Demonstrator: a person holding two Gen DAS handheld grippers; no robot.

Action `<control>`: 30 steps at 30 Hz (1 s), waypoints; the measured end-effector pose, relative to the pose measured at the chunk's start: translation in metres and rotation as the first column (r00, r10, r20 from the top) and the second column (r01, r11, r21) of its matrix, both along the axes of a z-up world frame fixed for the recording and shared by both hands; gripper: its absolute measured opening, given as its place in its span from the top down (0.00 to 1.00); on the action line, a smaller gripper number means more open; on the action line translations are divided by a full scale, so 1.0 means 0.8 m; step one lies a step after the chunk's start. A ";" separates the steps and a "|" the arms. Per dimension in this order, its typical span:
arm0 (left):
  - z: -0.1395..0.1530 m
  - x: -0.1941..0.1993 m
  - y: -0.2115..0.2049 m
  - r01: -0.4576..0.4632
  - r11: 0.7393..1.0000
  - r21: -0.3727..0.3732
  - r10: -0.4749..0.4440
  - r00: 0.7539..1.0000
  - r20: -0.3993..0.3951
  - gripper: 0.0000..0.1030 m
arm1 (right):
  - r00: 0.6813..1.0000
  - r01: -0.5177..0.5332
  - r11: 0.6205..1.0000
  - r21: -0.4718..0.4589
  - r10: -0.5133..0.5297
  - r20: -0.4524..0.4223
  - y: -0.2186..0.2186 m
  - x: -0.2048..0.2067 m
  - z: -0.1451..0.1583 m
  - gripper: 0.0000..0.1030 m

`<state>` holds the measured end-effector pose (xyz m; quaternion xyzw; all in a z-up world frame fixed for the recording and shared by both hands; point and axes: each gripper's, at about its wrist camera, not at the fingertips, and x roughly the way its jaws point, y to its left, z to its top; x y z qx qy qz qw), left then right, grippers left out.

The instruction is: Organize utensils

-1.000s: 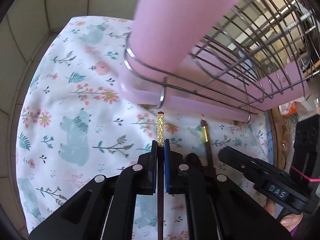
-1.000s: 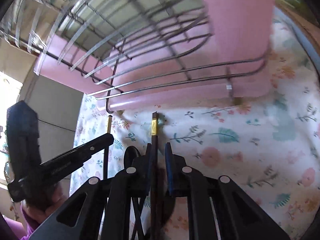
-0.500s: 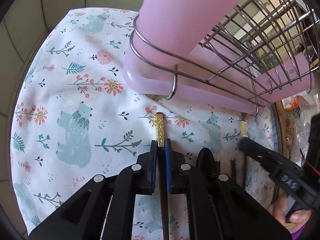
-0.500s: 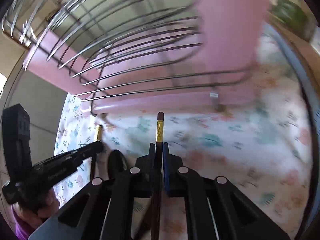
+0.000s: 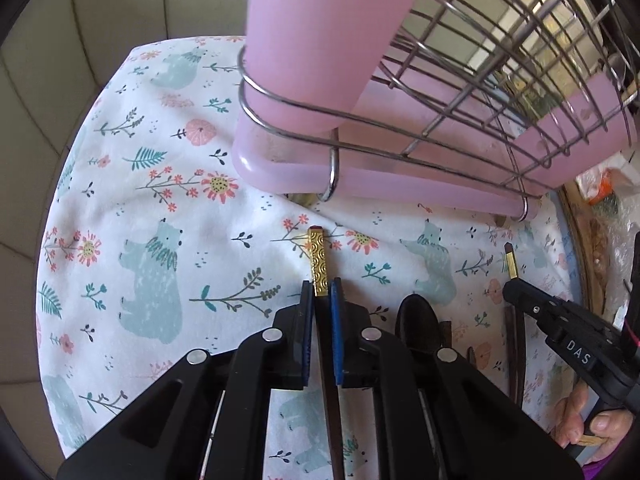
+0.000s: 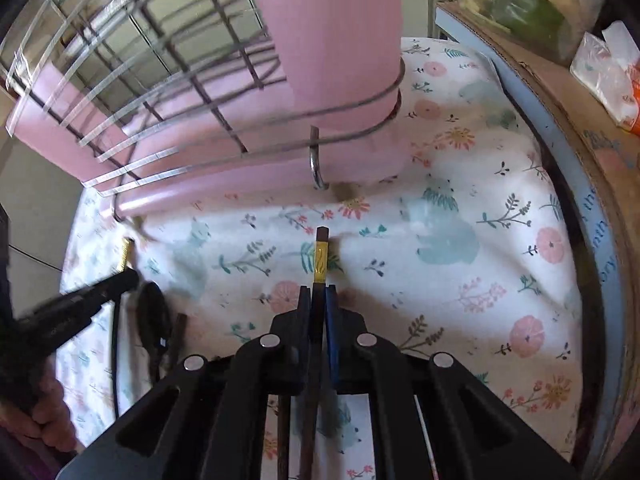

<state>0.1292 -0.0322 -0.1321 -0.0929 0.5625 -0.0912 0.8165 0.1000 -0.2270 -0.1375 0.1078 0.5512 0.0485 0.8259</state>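
In the left wrist view the left gripper (image 5: 321, 300) sits at lower centre, its jaws closed on a dark chopstick (image 5: 319, 264) whose gold-banded end pokes out over the floral cloth (image 5: 140, 208). The right gripper (image 6: 318, 304), lower centre of its own view, likewise clamps a second chopstick (image 6: 321, 256). A black spoon (image 5: 416, 320) lies on the cloth right of the left gripper. The wire rack (image 5: 460, 92) with its pink cup (image 5: 312, 40) fills the upper frame, probably resting on a pink tray (image 5: 360, 176).
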 end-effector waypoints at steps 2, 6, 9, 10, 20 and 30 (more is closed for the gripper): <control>0.001 0.000 0.007 -0.034 0.999 -0.039 0.033 0.999 -0.013 0.94 | 0.999 0.003 1.000 0.006 -0.003 0.043 -0.005 -0.004 0.012 0.94; 0.010 -0.005 0.024 -0.094 0.991 -0.098 0.095 0.995 0.004 0.95 | 0.989 0.017 1.000 0.018 -0.020 0.144 -0.015 -0.012 0.039 0.95; 0.030 -0.012 0.037 -0.122 0.982 -0.141 0.130 0.990 0.053 0.95 | 0.976 0.028 0.997 0.065 -0.042 0.216 -0.027 -0.014 0.058 0.95; 0.039 -0.015 0.040 -0.126 0.981 -0.146 0.139 0.987 0.078 0.95 | 0.970 0.028 0.996 0.086 -0.048 0.239 -0.031 -0.016 0.064 0.95; 0.137 -0.056 0.067 -0.114 0.979 -0.168 0.168 0.921 0.350 0.95 | 0.915 0.019 0.984 0.175 -0.088 0.395 -0.076 -0.050 0.115 0.94; 0.226 -0.088 0.092 -0.067 0.965 -0.253 0.198 0.819 0.539 0.95 | 0.788 0.009 0.978 0.208 -0.136 0.600 -0.096 -0.083 0.202 0.94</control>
